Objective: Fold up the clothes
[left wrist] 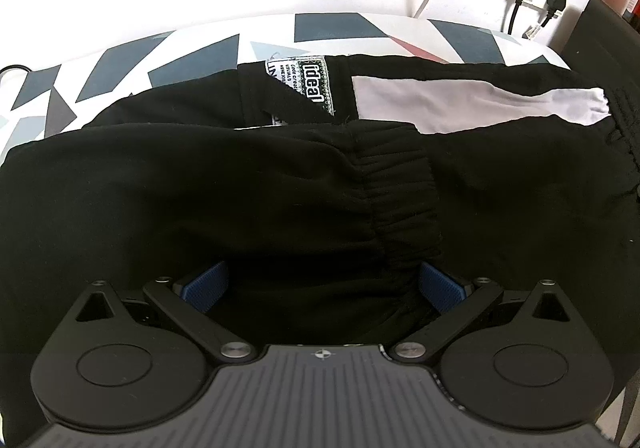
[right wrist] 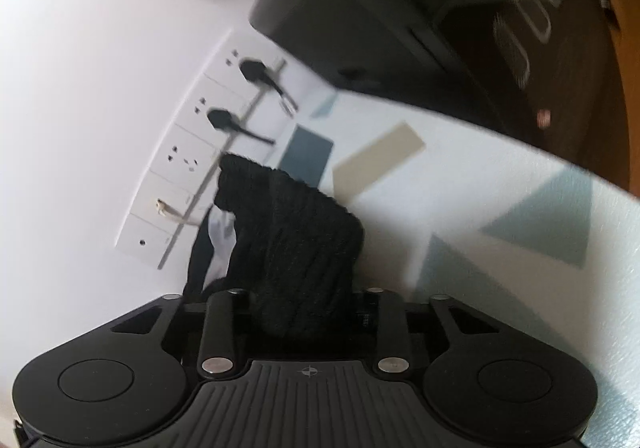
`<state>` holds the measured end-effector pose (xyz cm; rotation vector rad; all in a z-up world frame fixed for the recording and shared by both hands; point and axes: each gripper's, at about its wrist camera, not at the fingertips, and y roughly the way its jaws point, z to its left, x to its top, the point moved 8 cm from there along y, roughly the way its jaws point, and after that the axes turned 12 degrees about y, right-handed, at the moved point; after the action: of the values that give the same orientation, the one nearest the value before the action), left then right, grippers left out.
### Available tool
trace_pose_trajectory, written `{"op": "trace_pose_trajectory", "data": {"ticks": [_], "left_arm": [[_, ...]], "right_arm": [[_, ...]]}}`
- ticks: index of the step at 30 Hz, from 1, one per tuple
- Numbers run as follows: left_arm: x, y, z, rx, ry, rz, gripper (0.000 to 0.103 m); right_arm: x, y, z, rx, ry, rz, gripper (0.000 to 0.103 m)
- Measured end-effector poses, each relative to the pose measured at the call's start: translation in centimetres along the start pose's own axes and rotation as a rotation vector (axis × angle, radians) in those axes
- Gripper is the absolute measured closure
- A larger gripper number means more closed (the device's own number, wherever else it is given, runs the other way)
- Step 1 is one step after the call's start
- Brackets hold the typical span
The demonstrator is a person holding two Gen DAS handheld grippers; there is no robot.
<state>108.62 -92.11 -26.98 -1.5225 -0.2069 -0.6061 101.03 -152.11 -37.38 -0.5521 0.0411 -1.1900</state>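
Black trousers (left wrist: 200, 187) lay folded, long axis left-right across patterned table (left wrist: 192, 47), waistband rightward. Left gripper (left wrist: 322, 288) spread wide over fabric. Right gripper (right wrist: 300, 312) clamped ribbed cuff (right wrist: 288, 232).

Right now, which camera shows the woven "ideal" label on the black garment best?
The left wrist view: the label lies sharp and readable on the black garment. The right wrist view shows only a bunched black cuff, blurred, no label.

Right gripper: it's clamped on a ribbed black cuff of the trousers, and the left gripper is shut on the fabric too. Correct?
Not quite. The right gripper is clamped on the ribbed black cuff, but the left wrist view shows the left gripper open, its blue fingers spread wide with black trousers lying between them.
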Motion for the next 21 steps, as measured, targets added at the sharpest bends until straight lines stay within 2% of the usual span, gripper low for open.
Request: {"op": "trace_pose_trajectory", "data": {"ticks": [8,11,13,16,18,19,21], "left_arm": [[0.5,0.2,-1.5,-0.025,0.023,0.029,0.0],[0.7,0.3,-1.8,-0.026,0.033,0.024,0.0],[0.8,0.3,-2.0,-0.028,0.036,0.022,0.0],[1.1,0.0,-2.0,-0.032,0.044,0.01,0.0],[1.2,-0.9,-1.8,-0.032,0.061,-0.03,0.002],[1.2,-1.6,-1.6,-0.032,0.072,-0.054,0.006],[0.9,-3.8,-1.0,-0.065,0.076,-0.102,0.008]], "right_arm": [[1.7,-3.2,1.9,0.047,-0.014,-0.082,0.083],[2.0,-3.1,0.4,-0.013,-0.013,-0.082,0.083],[1.7,-2.8,0.0,-0.081,-0.075,-0.079,0.083],[1.3,-2.8,0.7,-0.096,-0.143,-0.085,0.083],[1.4,-2.6,1.1,-0.099,-0.13,-0.085,0.083],[1.3,-2.5,1.4,-0.111,-0.141,-0.086,0.083],[1.1,-2.2,2.2,-0.136,-0.167,-0.088,0.083]]}}
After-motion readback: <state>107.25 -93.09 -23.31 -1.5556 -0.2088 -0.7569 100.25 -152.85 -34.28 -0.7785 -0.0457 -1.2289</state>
